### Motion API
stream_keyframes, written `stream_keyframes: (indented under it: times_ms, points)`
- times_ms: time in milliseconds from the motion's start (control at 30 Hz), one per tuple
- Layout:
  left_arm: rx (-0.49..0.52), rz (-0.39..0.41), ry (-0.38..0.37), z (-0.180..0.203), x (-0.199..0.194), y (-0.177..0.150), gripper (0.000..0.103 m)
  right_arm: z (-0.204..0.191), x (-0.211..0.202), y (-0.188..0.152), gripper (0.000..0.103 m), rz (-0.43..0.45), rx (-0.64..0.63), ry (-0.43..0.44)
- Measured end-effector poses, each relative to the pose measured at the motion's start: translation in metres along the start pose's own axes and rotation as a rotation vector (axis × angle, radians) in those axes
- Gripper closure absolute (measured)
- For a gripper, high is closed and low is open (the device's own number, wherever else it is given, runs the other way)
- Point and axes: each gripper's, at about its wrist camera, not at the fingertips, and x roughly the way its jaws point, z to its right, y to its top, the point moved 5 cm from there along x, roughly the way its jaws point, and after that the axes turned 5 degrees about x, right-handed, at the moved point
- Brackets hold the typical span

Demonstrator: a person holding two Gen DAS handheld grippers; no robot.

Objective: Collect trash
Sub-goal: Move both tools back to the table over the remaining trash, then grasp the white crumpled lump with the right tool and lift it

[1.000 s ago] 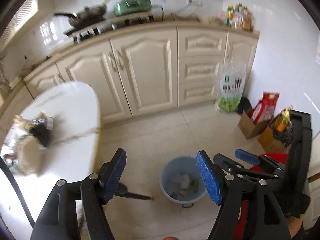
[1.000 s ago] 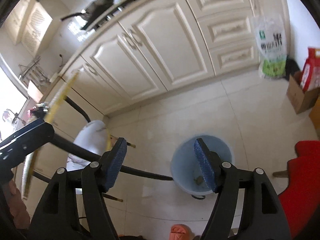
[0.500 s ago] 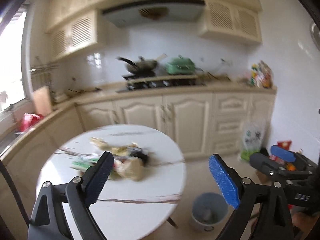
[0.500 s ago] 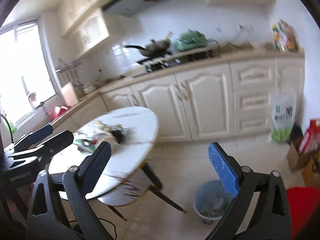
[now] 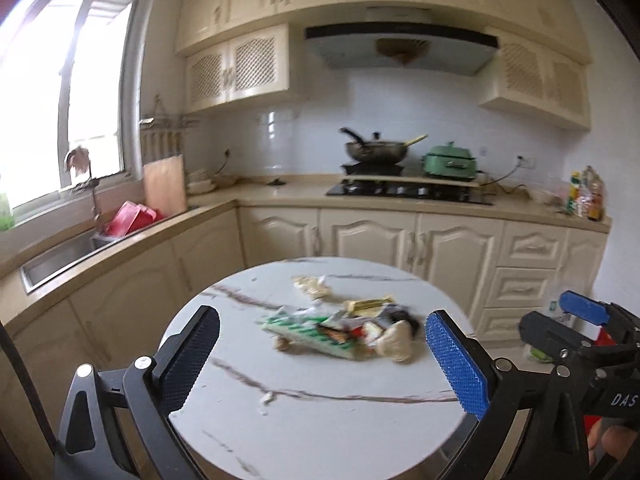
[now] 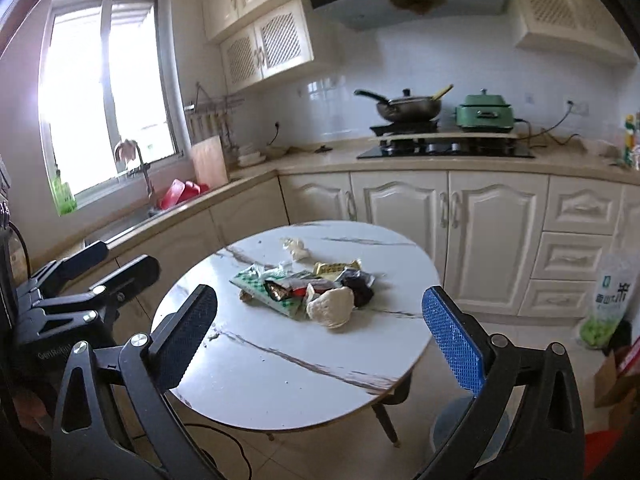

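Trash (image 6: 310,290) heaped near middle of round counter (image 6: 280,364), no longer looked down on in the blue bin (image 6: 448,424) on the floor. Left hand-held gripper (image 5: 322,364) and right hand-held gripper (image 6: 320,330) swung up from bin, jaws just opened wide, nothing between them. Probably ready for another load. Crinkly wrappers, green-and-white packet, pale lumpy wad, all touching; one scrap just apart.

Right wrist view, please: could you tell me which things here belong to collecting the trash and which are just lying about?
Belongs to the job:
- pile of wrappers on the round table
- crumpled paper
- blue bin

Lying about:
- wok
- green cooker
- rice bag
- cutting board
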Motion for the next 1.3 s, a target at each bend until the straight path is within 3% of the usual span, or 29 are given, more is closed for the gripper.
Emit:
stream_keyframes:
  times_ms: [233, 500, 767, 1100, 1300]
  points:
    - [-0.037, -0.084, 0.046, -0.016, 0.047, -0.002, 0.001, 0.015, 0.054, -0.02, 0.0, -0.104, 0.034, -0.028]
    - [-0.026, -0.177, 0.053, -0.022, 0.153, 0.041, 0.001, 0.032, 0.145, -0.047, 0.0, -0.262, 0.126, -0.019]
    - [-0.025, -0.245, 0.07, -0.044, 0.223, 0.044, 0.001, 0.039, 0.211, -0.058, 0.0, -0.357, 0.153, -0.022]
    - [-0.028, -0.267, 0.072, -0.05, 0.259, 0.033, 0.001, 0.032, 0.24, -0.069, 0.0, -0.441, 0.063, -0.024]
    - [-0.015, -0.275, 0.072, -0.046, 0.267, 0.024, 0.001, 0.03, 0.245, -0.069, 0.011, -0.487, -0.038, -0.056]
